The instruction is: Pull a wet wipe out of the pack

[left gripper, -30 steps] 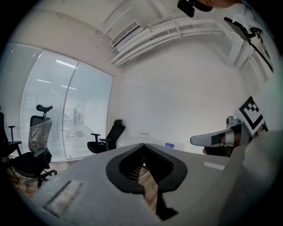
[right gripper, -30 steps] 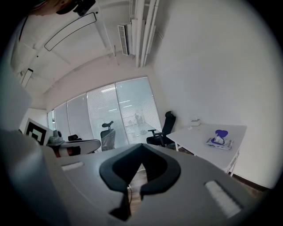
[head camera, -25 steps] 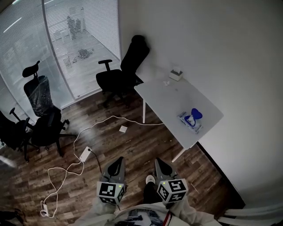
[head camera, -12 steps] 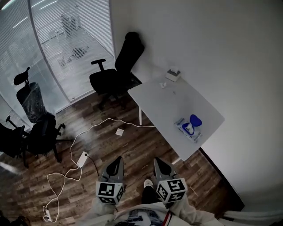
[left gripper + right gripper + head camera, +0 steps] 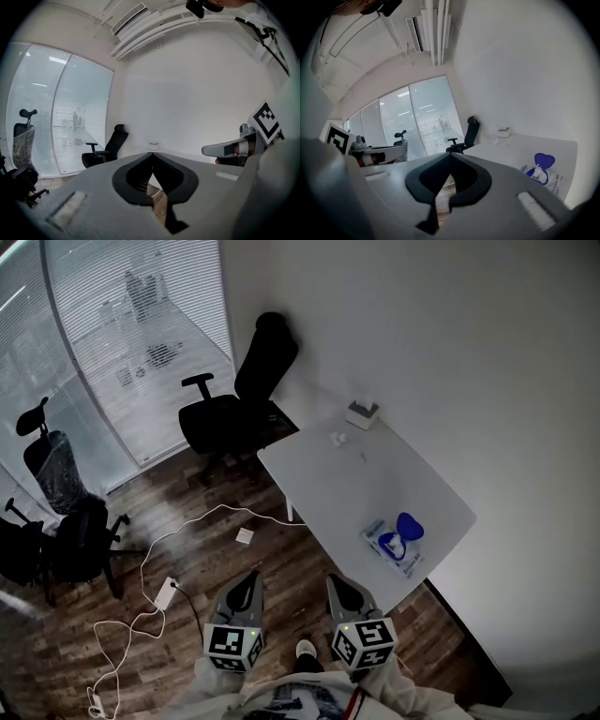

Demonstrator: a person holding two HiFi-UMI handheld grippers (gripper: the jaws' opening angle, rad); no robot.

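Head view: wipe pack [image 5: 393, 545] well apart from closed fingers [image 5: 343, 593].

No legible text anywhere. Wet wipe pack [image 5: 394, 545] on white table [image 5: 319, 474]: faint print along label edge, too small and blurred to read. Left marker cube [image 5: 232, 646], right marker cube [image 5: 366, 643]: black-and-white square code patterns only, no letters, no digits.

1. White table [image 5: 337, 474] against the wall, small white box [image 5: 362, 414] at its far corner.
2. Black office chair [image 5: 239, 399] just beside the table's far end.
3. More black chairs [image 5: 70, 512] well apart, by the glass wall with blinds [image 5: 131, 324].
4. White cable [image 5: 202, 517], power strip [image 5: 165, 592] and a paper square [image 5: 244, 536] on the wood floor [image 5: 281, 549].
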